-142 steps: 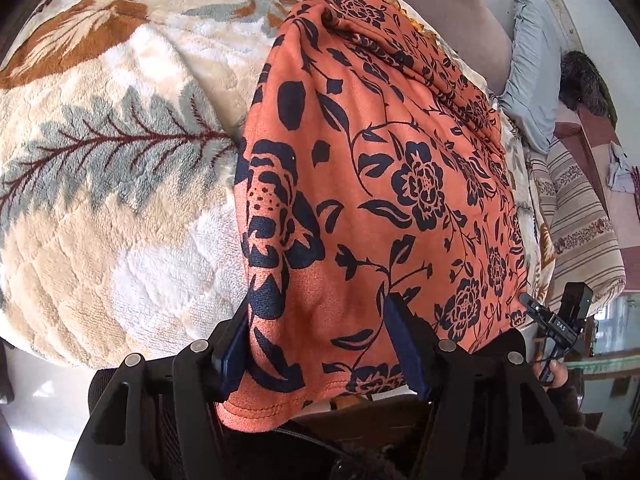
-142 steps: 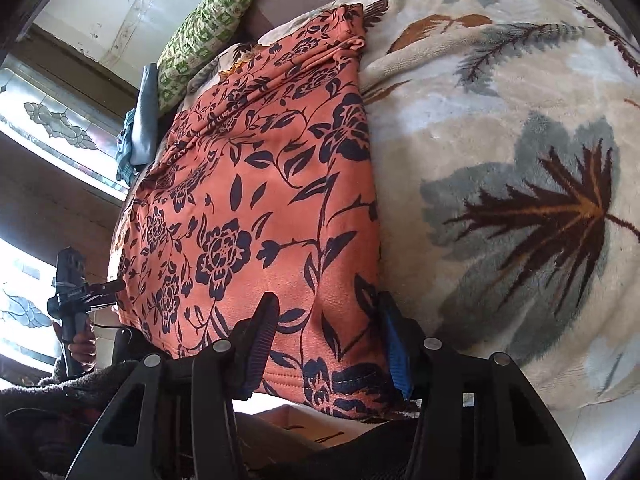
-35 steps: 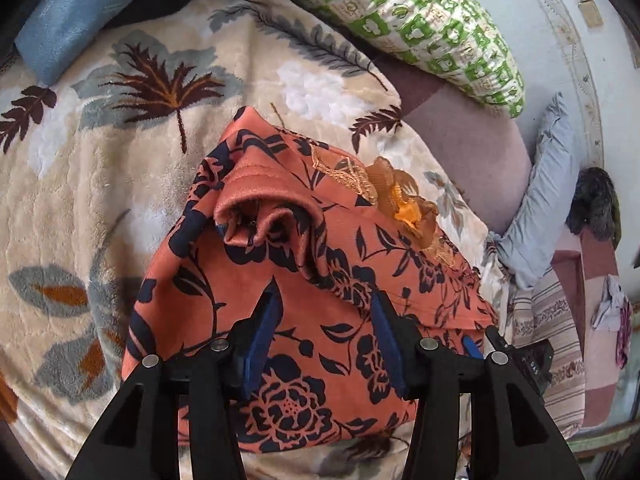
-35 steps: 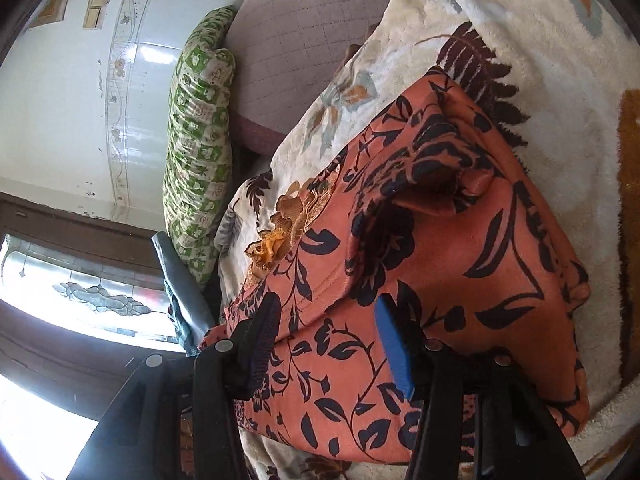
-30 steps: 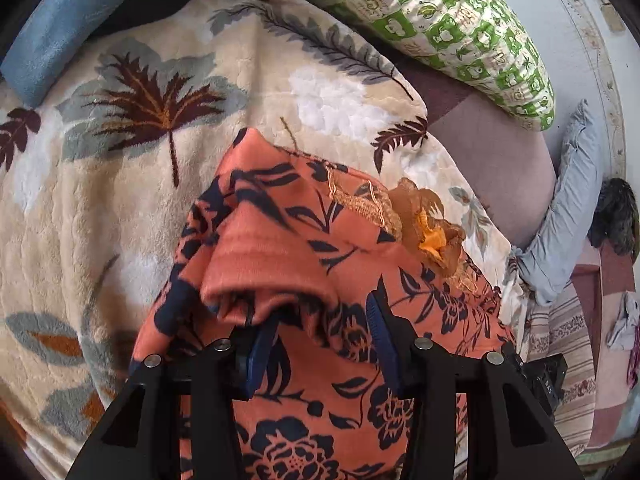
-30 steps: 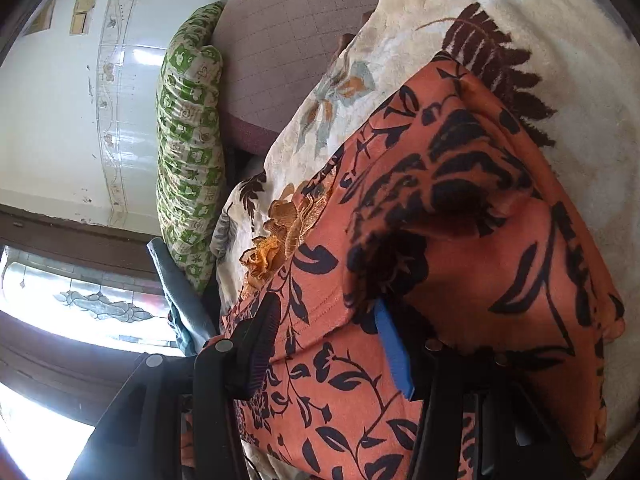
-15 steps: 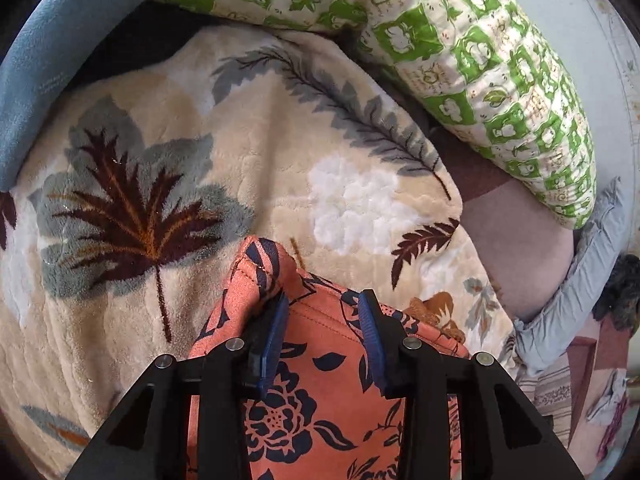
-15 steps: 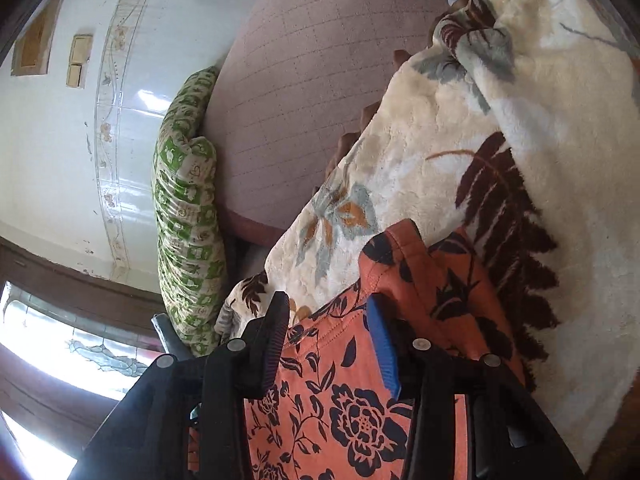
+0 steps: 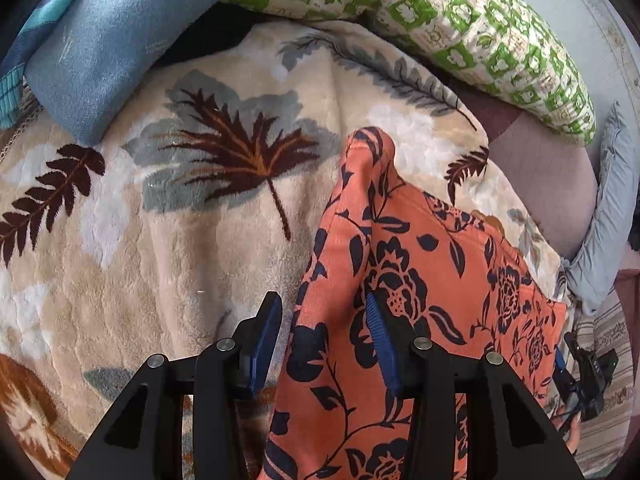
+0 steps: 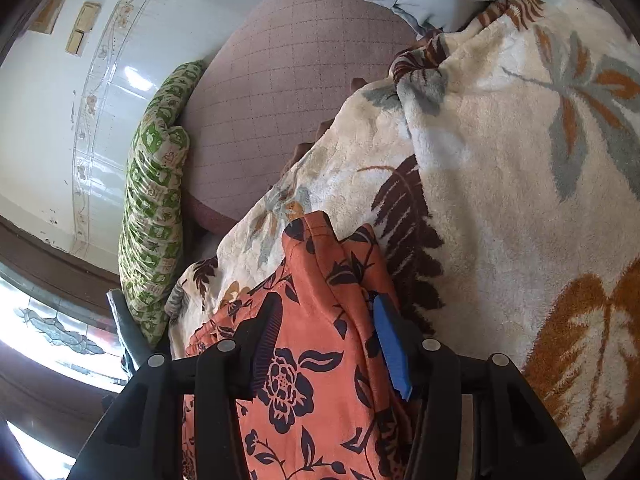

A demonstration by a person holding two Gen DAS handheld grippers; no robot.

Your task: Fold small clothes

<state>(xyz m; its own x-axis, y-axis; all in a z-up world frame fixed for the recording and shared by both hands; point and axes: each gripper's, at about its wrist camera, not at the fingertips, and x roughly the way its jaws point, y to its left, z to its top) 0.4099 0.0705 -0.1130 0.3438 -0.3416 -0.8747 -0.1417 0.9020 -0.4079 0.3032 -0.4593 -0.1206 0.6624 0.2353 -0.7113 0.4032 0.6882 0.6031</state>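
The left gripper (image 9: 322, 330) hovered low over the leaf-print blanket (image 9: 160, 240), jaws parted around the edge of the orange floral garment (image 9: 420, 280), gripping nothing. The right gripper (image 10: 326, 334) likewise straddled it, unclenched. The garment's long axis ran toward the green pillow (image 9: 460, 28).

The garment (image 9: 404, 280) lies on the blanket (image 9: 160, 240), and its near part sits between the fingers of the left gripper (image 9: 322, 340) and of the right gripper (image 10: 326, 340). Behind the blanket, a patterned pillow (image 9: 460, 20) lies against the wall. A folded cloth (image 9: 100, 48) rests on the blanket's far left edge.
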